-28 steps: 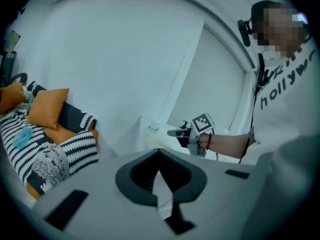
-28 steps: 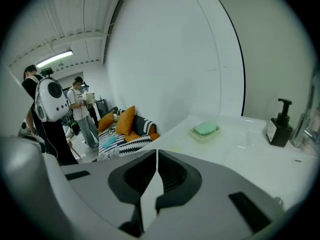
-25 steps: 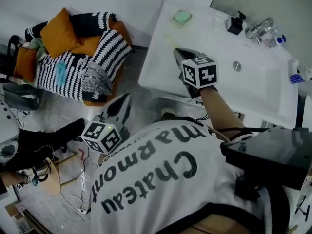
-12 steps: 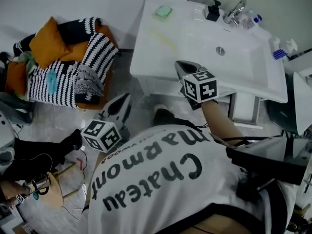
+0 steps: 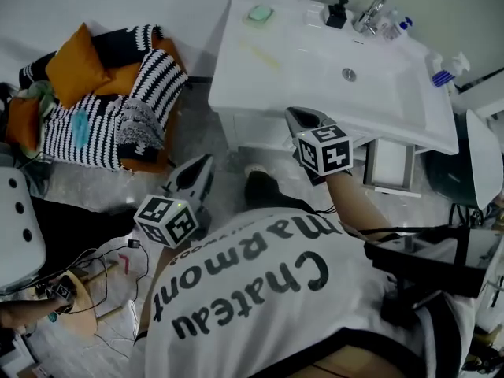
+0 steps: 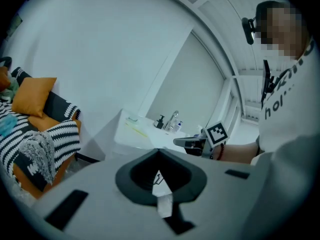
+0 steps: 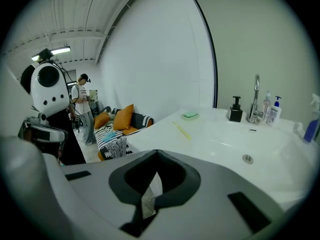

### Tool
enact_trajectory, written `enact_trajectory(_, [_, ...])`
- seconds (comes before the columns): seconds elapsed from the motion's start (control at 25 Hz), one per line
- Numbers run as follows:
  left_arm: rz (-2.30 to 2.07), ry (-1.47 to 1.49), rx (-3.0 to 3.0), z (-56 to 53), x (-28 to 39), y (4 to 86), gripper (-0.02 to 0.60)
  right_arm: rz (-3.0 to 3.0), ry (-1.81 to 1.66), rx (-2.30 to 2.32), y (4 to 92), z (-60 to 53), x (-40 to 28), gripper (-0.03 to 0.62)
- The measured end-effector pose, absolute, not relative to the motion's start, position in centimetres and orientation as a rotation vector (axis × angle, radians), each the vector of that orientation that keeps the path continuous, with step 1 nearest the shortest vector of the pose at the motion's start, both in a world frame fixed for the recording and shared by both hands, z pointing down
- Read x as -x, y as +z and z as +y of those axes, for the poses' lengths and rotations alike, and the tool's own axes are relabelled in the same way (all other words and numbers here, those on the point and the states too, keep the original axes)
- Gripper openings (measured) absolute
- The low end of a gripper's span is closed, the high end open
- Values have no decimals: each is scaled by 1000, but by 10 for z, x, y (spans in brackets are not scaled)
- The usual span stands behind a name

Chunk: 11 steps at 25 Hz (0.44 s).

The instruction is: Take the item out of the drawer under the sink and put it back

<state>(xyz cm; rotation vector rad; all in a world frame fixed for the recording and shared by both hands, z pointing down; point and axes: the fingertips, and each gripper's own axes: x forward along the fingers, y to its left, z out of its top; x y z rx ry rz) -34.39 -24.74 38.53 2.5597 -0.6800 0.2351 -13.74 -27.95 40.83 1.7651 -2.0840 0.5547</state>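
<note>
The white sink counter point(image 5: 268, 77) fills the top of the head view, with a faucet point(image 5: 368, 14) at its back. Below its front edge show white cabinet fronts point(image 5: 389, 164); I cannot tell whether a drawer is open. My right gripper point(image 5: 296, 116) is shut and empty, its tip just in front of the counter's front edge, pointing at the vanity. My left gripper point(image 5: 205, 164) hangs lower and to the left over the floor, jaws together, holding nothing. In the left gripper view the right gripper point(image 6: 186, 142) shows ahead beside the sink point(image 6: 135, 134).
A sofa point(image 5: 102, 101) with orange cushions and striped blankets stands left of the vanity. A soap dispenser point(image 5: 337, 10), a green soap point(image 5: 260, 12) and a blue brush point(image 5: 442, 75) sit on the counter. Cables point(image 5: 102, 266) lie on the floor. A white robot point(image 7: 47, 91) and a person point(image 7: 82, 104) stand behind.
The right gripper was over the sink counter and now sits at its front edge, lower in relation to the sink. The sink has slid up and left in the head view. Both grippers stay shut.
</note>
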Motion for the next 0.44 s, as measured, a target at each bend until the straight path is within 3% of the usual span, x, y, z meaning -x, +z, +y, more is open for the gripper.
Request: enact_trajectory(0.44, [-658,246,-2550,-235,340,385,8,-2077,573,-1772,405,-265,136,11])
